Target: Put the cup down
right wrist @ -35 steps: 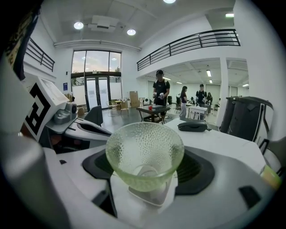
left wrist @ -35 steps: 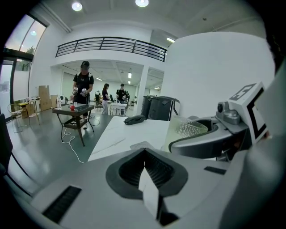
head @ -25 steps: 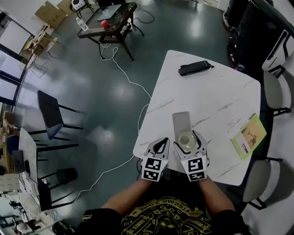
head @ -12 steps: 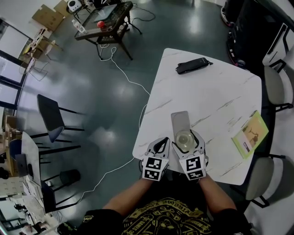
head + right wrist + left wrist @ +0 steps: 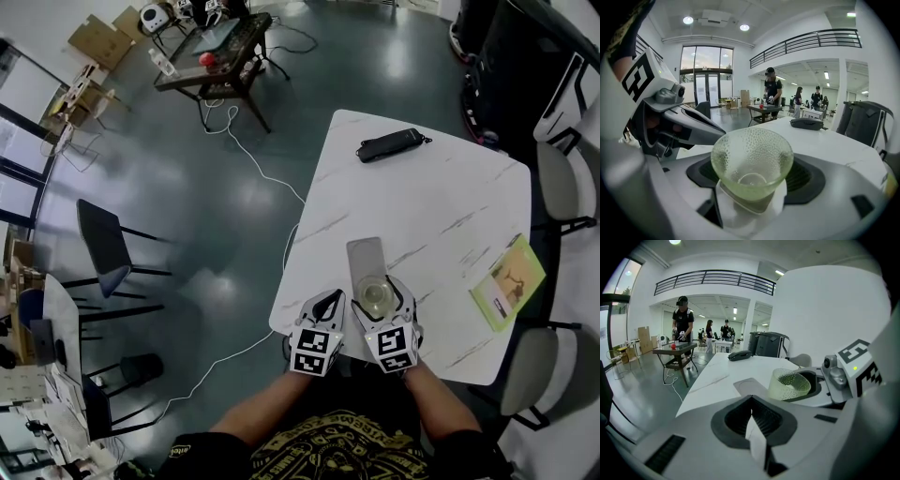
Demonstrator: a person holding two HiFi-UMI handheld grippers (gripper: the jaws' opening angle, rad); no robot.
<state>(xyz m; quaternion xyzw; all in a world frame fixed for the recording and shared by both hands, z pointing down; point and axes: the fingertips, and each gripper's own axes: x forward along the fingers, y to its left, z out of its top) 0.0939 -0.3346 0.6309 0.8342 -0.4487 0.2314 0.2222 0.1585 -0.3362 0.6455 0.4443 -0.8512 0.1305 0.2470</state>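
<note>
A clear dimpled glass cup (image 5: 376, 294) (image 5: 751, 157) sits upright between the jaws of my right gripper (image 5: 377, 289) (image 5: 751, 186), which is shut on its base. It is over the near edge of the white marble table (image 5: 441, 202), just behind a grey rectangular mat (image 5: 366, 257) (image 5: 749, 386). Whether the cup touches the table I cannot tell. My left gripper (image 5: 327, 300) (image 5: 753, 414) is close beside it on the left, shut with nothing in its jaws. In the left gripper view the cup (image 5: 788, 384) shows at the right.
A black pouch (image 5: 389, 143) lies at the table's far end and a green book (image 5: 509, 281) near its right edge. Grey chairs (image 5: 555, 187) stand along the right side. On the floor to the left are a white cable (image 5: 267, 169) and a dark chair (image 5: 105, 239).
The head view has shifted a little. Both grippers and the cup keep almost the same place at the table's near edge.
</note>
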